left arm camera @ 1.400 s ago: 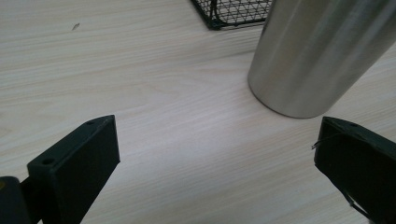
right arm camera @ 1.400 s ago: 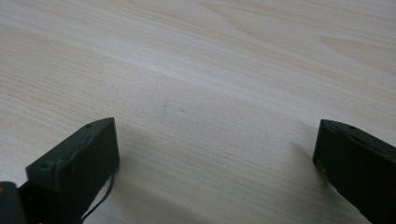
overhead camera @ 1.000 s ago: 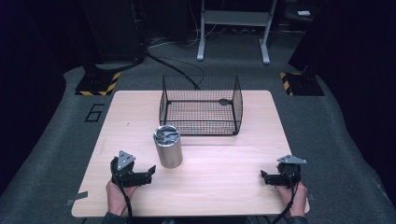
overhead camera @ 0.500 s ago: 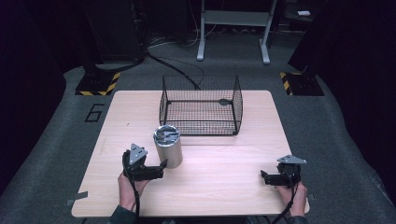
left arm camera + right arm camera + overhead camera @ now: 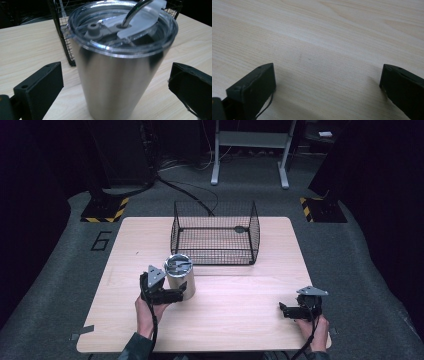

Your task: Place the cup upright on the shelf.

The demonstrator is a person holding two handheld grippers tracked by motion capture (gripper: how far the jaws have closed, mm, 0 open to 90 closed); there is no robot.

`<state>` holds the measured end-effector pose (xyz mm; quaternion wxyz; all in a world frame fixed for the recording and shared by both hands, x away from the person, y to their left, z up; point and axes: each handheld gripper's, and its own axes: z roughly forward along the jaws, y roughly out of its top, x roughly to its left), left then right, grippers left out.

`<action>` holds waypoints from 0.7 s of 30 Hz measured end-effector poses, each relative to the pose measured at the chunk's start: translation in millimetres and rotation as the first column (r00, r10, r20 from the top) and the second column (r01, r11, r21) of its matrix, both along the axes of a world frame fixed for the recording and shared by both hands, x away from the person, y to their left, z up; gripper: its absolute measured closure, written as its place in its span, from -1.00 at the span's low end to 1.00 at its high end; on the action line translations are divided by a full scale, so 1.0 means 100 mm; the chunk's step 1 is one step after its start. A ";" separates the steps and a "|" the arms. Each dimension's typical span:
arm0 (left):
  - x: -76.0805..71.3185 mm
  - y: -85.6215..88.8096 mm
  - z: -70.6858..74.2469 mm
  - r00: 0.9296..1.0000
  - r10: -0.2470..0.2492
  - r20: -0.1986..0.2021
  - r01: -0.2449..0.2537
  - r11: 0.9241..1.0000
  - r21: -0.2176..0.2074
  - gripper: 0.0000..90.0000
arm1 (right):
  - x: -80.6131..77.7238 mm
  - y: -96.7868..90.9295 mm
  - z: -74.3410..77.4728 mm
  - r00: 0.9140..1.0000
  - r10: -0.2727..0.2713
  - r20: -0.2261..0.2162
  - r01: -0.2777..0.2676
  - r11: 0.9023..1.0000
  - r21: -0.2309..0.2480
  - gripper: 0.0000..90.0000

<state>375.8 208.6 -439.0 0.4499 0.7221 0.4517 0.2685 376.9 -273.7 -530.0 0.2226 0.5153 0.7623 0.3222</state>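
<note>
Pale wooden table (image 5: pixel 240 320) carries the steel tumbler (image 5: pixel 180 278) upright, lid up, just before the wire basket (image 5: pixel 215 232), between my left gripper's (image 5: pixel 177 295) wide-open jaws, untouched; my right gripper (image 5: pixel 286 311) gapes empty.

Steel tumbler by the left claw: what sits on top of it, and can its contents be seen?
The steel tumbler carries a clear plastic lid with a grey slider; a curved metal piece rises from it. The steel wall and lid fittings hide whatever is inside.
</note>
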 end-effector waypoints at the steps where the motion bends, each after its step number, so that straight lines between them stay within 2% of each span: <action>1: 0.02 -0.02 0.00 1.000 0.002 0.005 -0.002 1.000 0.001 -1.00 | 0.00 0.00 0.00 1.000 0.000 0.000 0.000 1.000 0.000 -1.00; 9: 0.12 -0.13 -0.09 0.999 0.031 0.014 -0.031 0.999 -0.016 -1.00 | 0.00 0.01 0.00 1.000 -0.005 0.001 0.005 1.000 0.000 -1.00; 11: 0.14 -0.17 -0.10 0.999 0.046 0.020 -0.046 0.999 -0.002 -1.00 | -0.01 0.01 0.00 1.000 -0.007 0.001 0.007 1.000 0.002 -1.00; 15: 0.22 -0.25 -0.15 0.996 0.087 0.031 -0.087 0.996 -0.001 -1.00 | -0.01 0.01 0.00 1.000 -0.005 0.001 0.005 1.000 -0.001 -1.00; 21: 0.25 -0.27 -0.15 0.994 0.104 0.044 -0.104 0.995 0.007 -0.94 | -0.01 0.01 0.00 1.000 -0.007 0.002 0.007 1.000 0.000 -1.00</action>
